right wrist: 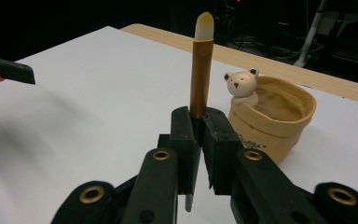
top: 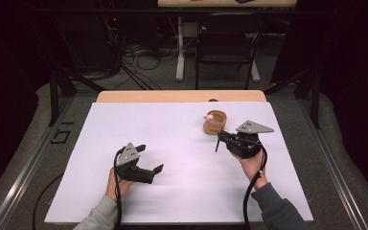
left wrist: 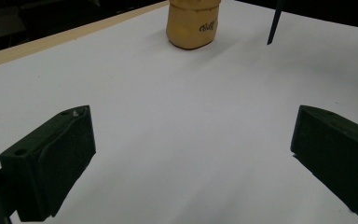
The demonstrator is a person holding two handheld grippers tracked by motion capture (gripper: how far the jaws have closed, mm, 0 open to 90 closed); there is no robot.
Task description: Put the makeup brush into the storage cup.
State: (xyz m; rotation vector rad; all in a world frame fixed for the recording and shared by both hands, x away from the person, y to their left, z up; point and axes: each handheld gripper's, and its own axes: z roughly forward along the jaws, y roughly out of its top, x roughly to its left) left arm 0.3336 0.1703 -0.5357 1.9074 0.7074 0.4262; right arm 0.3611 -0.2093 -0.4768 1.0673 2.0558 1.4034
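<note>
A tan ceramic cup (top: 215,122) with a small bear figure (right wrist: 240,86) on its rim stands on the white sheet, right of centre. My right gripper (top: 224,137) sits just in front of the cup, shut on a brush (right wrist: 201,70) with a gold ferrule, a pale tip and a thin black handle (top: 218,143). In the right gripper view the brush stands between the jaws (right wrist: 199,116), close beside the cup (right wrist: 275,122). My left gripper (top: 149,158) rests low at front left, open, with nothing between its jaws (left wrist: 191,154). It faces the cup (left wrist: 193,23) and the brush handle's end (left wrist: 274,24).
A white sheet (top: 172,143) covers most of the wooden table (top: 182,96), whose far edge shows as a tan strip. Beyond it are a dark chair (top: 225,50), a table leg and floor cables. The left gripper (right wrist: 4,70) shows far left in the right gripper view.
</note>
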